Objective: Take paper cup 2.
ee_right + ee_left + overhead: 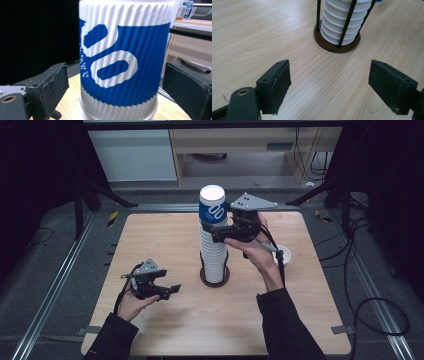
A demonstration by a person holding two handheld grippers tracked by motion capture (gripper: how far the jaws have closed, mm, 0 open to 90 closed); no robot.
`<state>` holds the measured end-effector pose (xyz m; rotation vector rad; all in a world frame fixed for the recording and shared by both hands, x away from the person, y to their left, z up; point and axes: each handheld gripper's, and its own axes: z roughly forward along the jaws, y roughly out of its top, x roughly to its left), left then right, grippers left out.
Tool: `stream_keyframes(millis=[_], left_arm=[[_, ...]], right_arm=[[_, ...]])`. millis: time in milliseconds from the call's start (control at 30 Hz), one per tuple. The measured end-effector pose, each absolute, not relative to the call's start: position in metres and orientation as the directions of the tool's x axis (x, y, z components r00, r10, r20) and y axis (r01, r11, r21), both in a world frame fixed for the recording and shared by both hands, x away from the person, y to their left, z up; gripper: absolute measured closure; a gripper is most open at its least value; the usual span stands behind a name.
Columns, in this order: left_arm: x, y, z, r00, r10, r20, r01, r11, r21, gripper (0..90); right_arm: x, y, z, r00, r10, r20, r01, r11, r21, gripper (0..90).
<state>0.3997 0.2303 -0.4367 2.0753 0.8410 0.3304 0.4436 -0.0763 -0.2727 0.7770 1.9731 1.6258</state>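
My right gripper (218, 231) is up at the top of the cup stack (214, 250), level w/ the blue-and-white top cup (212, 206). Its jaws stand apart, one each side of that cup, not pinching yet. In the right gripper view the top cup (122, 62) sits between my pads w/ a gap on both sides, so I'd call it released, about to grab. The stack stands mid-table in a holder w/ a round brown base (215, 279) and thin black rods.

My left gripper (169, 290) hangs low over the table (165, 235), near-left of the stack, jaws wide, holding nothing.

Step in hand, as I judge it: taking the top cup off the stack. Next move needs me to close evenly on the ribbed wall w/o crushing it, then lift straight up so the cups below don't ride along. If they do, my left could steady the stack or base, but it's apart from it right now.

Views differ: the high view gives the whole stack height plus a lone white cup (283, 254) on the table just beyond my right wrist. The left gripper view shows the base (337, 45) close up, rods (347, 23) caging the lower white cups (342, 22), my open gripper (329, 85) over bare wood. The right gripper view gives the printed pattern and the pad-to-cup gaps, which the high view is too small to settle.
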Motion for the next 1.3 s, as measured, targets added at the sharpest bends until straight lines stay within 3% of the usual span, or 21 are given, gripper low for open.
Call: stream_keyframes(millis=[533,1300], left_arm=[[0.399,0.228,-0.437,0.746,0.663,-0.064,0.443,-0.422,0.791,17.3],[0.399,0.229,-0.437,0.744,0.665,-0.067,0.444,-0.417,0.793,17.4]], right_arm=[[0.459,-0.064,-0.281,-0.729,0.684,0.002,0.135,0.141,0.981,16.5],[0.454,-0.068,-0.268,-0.732,0.682,-0.017,0.118,0.150,0.982,19.1]])
